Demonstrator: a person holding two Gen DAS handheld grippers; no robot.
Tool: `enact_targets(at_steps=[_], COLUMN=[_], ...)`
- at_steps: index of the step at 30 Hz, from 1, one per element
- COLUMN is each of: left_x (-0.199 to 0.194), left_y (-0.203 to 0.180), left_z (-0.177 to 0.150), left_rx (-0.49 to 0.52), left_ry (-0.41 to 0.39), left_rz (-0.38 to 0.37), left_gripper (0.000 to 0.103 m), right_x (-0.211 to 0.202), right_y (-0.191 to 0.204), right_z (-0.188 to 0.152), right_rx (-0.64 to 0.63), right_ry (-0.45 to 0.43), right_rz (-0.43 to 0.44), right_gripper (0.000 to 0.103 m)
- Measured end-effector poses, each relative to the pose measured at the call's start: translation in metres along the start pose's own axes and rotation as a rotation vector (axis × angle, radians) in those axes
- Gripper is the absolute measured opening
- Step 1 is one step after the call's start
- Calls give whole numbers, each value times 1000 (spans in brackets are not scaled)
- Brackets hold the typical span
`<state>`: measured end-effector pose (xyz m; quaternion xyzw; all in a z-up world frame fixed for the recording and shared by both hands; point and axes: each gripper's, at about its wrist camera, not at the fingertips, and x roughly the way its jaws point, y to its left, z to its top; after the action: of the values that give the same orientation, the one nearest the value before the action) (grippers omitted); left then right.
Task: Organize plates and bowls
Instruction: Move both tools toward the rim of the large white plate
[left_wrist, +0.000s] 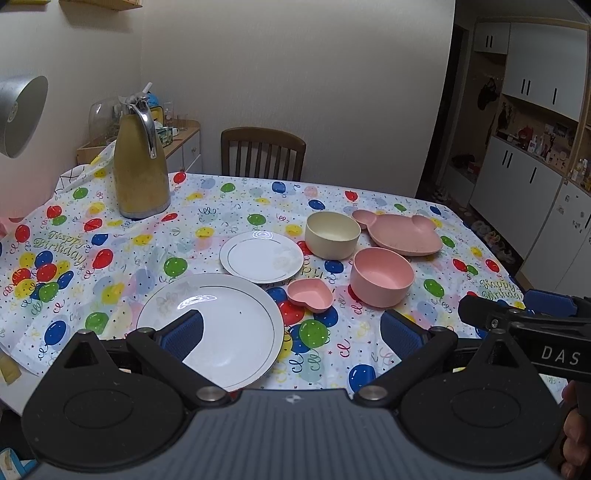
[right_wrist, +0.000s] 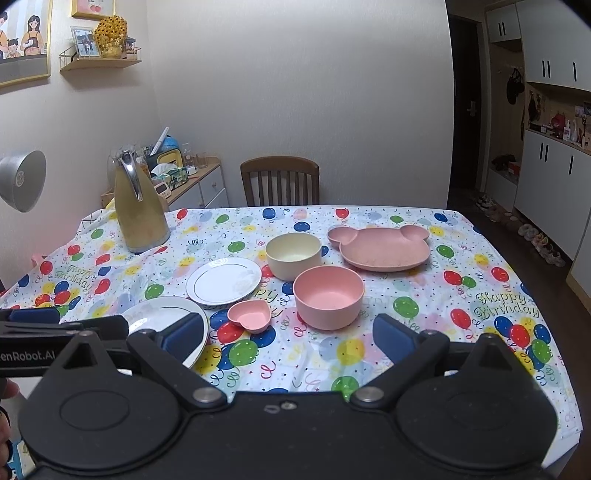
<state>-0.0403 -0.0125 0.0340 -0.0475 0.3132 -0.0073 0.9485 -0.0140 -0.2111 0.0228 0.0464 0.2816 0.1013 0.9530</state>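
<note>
Both grippers spread wide, empty. Left gripper (left_wrist: 291, 328) nearer the large plate (left_wrist: 221, 325), at ten o'clock. Pink bowl (right_wrist: 328, 295) at twelve o'clock from right gripper (right_wrist: 288, 332).

Large plate (left_wrist: 221, 325) nearest, small plate (left_wrist: 261, 256) behind, bowls (left_wrist: 382, 277) right, jug (left_wrist: 140, 166) far left

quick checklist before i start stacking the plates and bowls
1. Left gripper open and holding nothing: ok.
2. Right gripper open and holding nothing: ok.
3. Large white plate bare, ready as a stack base: ok.
4. Small white plate bare and lying apart from the large one: ok.
5. Pink bowl and cream bowl upright, nothing inside: ok. Whether they touch each other: cannot tell.
6. Heart dish clear of the small plate's rim: cannot tell.
</note>
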Motion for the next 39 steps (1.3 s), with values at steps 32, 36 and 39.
enact_targets(at_steps=[32, 36, 39], left_x=[20, 43, 60], left_y=[18, 45, 65], left_z=[3, -4, -8], left_rx=[-39, -74, -72], left_ry=[30, 44, 49], left_rz=[16, 95, 157], left_gripper=[103, 103, 103], right_x=[21, 46, 72], right_y=[4, 6, 10], right_z=[5, 6, 6], right_rx=[-17, -35, -65], right_ry=[6, 3, 48], right_rz=[11, -15, -10], right_gripper=[99, 99, 98])
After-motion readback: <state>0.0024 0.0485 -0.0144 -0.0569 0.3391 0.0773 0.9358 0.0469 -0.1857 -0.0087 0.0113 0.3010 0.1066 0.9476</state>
